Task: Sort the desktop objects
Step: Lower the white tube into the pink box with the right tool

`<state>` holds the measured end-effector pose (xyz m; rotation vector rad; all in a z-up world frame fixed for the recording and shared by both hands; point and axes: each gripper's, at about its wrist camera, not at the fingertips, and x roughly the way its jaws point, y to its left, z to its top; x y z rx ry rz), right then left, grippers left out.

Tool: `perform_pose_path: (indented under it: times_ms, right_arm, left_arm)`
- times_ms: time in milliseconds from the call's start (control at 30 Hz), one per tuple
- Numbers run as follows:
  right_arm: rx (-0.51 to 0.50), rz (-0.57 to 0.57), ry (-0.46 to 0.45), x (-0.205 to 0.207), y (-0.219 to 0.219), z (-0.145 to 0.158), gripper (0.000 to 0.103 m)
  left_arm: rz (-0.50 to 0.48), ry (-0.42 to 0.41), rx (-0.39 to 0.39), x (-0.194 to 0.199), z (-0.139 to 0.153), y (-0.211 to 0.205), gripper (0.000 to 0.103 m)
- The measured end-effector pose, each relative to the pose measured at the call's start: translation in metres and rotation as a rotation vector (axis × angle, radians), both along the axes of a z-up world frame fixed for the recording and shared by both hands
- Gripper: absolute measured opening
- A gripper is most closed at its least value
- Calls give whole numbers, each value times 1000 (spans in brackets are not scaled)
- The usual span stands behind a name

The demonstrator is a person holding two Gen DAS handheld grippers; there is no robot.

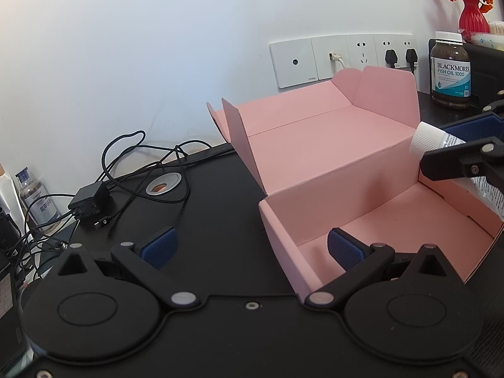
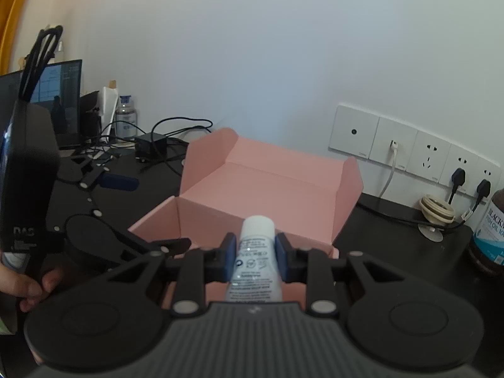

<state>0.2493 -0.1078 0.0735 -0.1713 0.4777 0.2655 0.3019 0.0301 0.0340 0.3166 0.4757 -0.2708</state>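
An open pink cardboard box (image 1: 330,157) (image 2: 267,186) sits on the black desk with its lid tilted back toward the wall. My right gripper (image 2: 255,252) is shut on a white tube with a ribbed white cap (image 2: 255,252), held over the box's near edge; the tube also shows at the right of the left wrist view (image 1: 431,140). My left gripper (image 1: 252,245) is open and empty, its jaws straddling the box's left front wall, the right finger (image 1: 345,247) inside the box.
A brown fish oil bottle (image 1: 450,72) (image 2: 488,236) stands right of the box. A black charger with tangled cables (image 1: 89,203) lies at the left. Wall sockets (image 1: 343,58) with plugs sit behind. A clear bottle (image 1: 36,198), a monitor (image 2: 60,100) and a red vase (image 1: 472,15) are further out.
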Motion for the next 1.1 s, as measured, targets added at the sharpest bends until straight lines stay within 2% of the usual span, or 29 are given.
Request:
perform_pose_path:
  times_ms: [1100]
  right_arm:
    - [0, -6, 36, 7, -2, -5, 26]
  left_arm:
    - [0, -8, 12, -1, -2, -2, 103]
